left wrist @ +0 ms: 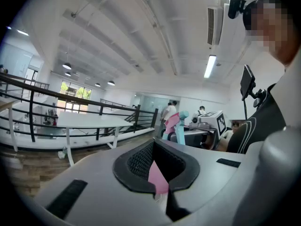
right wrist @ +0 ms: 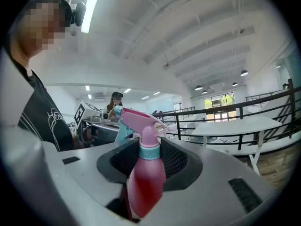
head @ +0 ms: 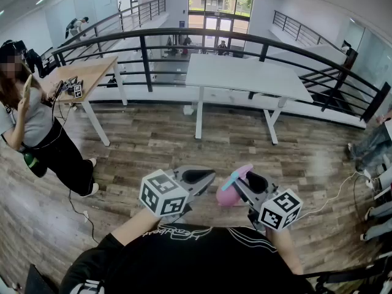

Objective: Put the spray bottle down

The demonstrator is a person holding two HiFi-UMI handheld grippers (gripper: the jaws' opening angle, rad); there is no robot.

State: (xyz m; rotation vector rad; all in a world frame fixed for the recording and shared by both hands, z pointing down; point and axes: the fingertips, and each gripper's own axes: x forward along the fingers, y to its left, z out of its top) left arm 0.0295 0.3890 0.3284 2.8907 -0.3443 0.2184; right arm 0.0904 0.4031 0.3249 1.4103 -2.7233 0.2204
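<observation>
A pink spray bottle (head: 228, 193) with a pale blue collar and trigger stands upright between the jaws of my right gripper (head: 241, 187), which is shut on its body (right wrist: 143, 182). The bottle hangs in the air above the wood floor, close in front of my chest. My left gripper (head: 205, 176) is just to its left, level with it, jaws closed on a thin pink piece (left wrist: 157, 175); what that piece is I cannot tell. In the left gripper view the bottle's head (left wrist: 176, 123) shows beside the right gripper's marker cube.
A white table (head: 245, 72) stands ahead by the black railing (head: 184, 35). A wooden table (head: 92, 71) with gear is at the far left, and a person (head: 37, 127) stands beside it. Cables (head: 334, 198) and other people's legs (head: 373, 152) are at the right.
</observation>
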